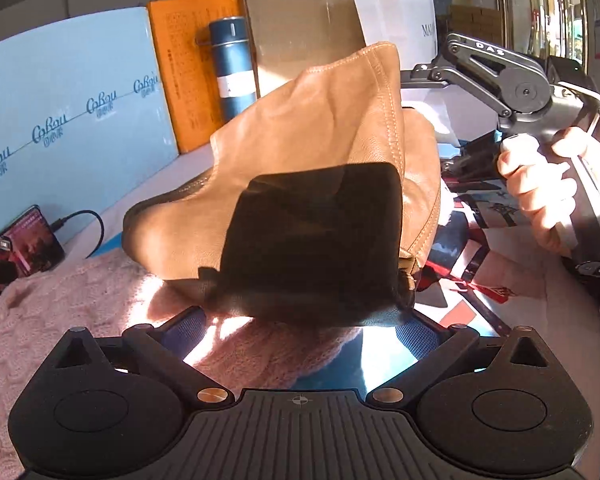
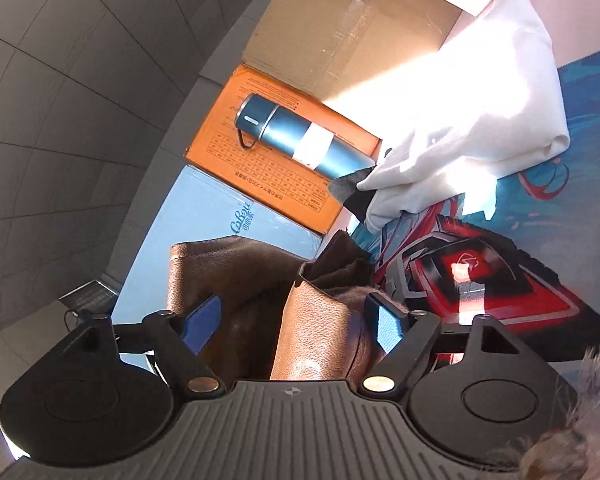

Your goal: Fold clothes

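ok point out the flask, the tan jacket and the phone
flask (image 1: 233,68), left wrist view, middle of its blue body
tan jacket (image 1: 300,128), left wrist view, sunlit leather panel above the dark lining
phone (image 1: 18,240), left wrist view, its lit screen

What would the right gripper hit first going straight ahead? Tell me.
The brown leather garment: it already lies between the open right gripper's fingers, so it meets that first. Depth to the pads is unclear.

Both wrist views look closely, perhaps downward, sharing the flask (image 1: 233,67).
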Tool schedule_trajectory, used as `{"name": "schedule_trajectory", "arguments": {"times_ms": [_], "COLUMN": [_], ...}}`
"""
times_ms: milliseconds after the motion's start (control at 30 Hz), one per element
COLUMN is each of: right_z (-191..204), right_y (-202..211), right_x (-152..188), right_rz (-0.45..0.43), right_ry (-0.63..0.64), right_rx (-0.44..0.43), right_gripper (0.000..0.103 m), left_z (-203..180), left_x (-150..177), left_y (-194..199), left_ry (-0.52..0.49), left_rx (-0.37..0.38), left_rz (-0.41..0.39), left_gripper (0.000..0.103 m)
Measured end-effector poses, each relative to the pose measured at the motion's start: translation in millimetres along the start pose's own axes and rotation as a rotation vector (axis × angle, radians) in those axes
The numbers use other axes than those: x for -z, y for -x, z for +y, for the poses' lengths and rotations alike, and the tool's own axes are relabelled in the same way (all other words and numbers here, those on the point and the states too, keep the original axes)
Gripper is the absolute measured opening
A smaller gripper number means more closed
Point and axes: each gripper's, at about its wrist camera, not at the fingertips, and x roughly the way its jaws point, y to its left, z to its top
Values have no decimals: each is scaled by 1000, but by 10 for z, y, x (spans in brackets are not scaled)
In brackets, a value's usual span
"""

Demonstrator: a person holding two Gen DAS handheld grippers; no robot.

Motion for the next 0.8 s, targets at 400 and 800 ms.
{"name": "schedule_trajectory", "arguments": {"times_ms": [400, 800], "right_z": [510, 436], "right_y": [334, -573], "right_x": [311, 516], "right_rz": [258, 350], "right_ry": [141, -17], "right_rx": [-207, -93], "right_gripper": [94, 14], "left_z": [302, 835], "left_x": [-66, -82], "left_y": [302, -212], "left_ry": [-153, 110], "left_rx": [-61, -36], "left_rz": [-25, 65], "left_gripper": [102, 90]}}
